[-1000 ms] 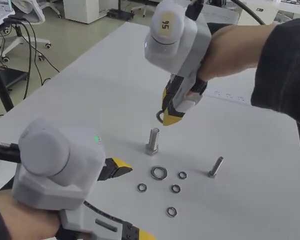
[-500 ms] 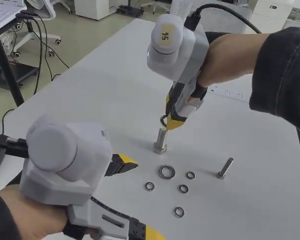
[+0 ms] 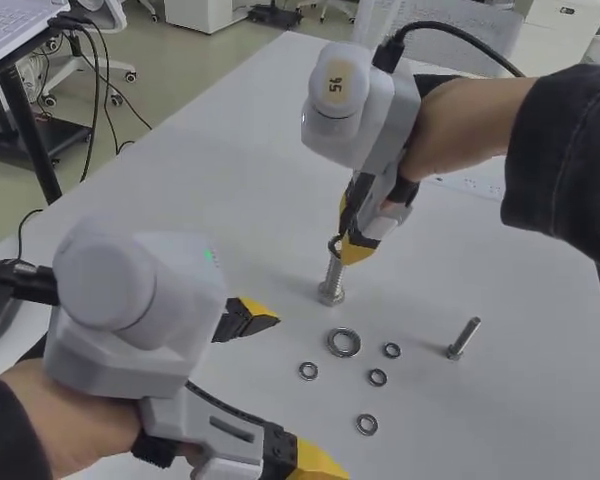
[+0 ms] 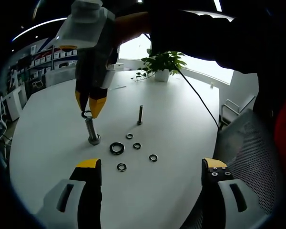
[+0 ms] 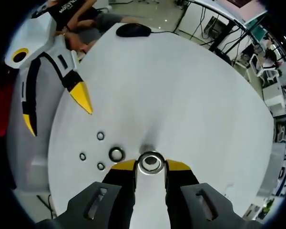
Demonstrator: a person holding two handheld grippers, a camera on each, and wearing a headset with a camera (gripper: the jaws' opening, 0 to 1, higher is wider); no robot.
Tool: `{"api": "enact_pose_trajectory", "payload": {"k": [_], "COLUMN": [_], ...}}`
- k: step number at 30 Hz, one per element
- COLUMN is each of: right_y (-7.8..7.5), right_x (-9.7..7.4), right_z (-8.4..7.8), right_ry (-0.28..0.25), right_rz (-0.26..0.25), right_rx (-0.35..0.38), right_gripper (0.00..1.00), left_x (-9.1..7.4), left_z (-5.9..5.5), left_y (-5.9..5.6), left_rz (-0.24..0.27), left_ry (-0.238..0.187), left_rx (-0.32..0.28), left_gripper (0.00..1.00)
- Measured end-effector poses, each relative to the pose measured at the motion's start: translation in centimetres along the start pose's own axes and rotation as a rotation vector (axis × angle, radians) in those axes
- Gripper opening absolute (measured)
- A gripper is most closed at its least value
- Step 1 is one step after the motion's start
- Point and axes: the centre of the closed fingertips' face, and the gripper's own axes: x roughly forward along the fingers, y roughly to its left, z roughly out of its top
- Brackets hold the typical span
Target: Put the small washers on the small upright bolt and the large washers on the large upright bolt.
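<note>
On your white worktop [image 3: 180, 180] (a potted plant [image 4: 163, 64] beyond), your right gripper [image 3: 348, 248], fingers pinching a large washer [image 5: 141, 163], has dropped onto the large bolt [image 3: 331, 280]; left gripper [image 4: 151, 166] fingers wide

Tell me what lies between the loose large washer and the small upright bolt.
One small washer lies between the large washer and the small bolt, touching neither, as the head view shows.

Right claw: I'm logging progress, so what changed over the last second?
The right claw came down, carrying its large washer from up beside the large bolt onto the bolt's tip, still clamped. The left claw stayed open nearby; the loose washers and small bolt did not move.
</note>
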Motion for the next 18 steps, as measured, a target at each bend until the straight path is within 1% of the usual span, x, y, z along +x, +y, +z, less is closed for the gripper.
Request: {"api": "enact_pose_trajectory", "payload": {"k": [7, 18], "right_y": [0.01, 0.53], "right_x": [0.36, 0.93], "right_z": [-0.02, -0.08], "right_ry": [0.006, 0.031], "right_rz": [0.007, 0.017], "right_rx": [-0.006, -0.014], "right_gripper": [0.23, 0.23], "left_x": [0.00, -0.20], "left_z": [0.05, 0.03], "left_y": [-0.16, -0.32], "left_rz": [0.001, 0.003], "left_ry": [-0.002, -0.012], "left_rx": [-0.002, -0.008], "left_gripper": [0.86, 0.86]}}
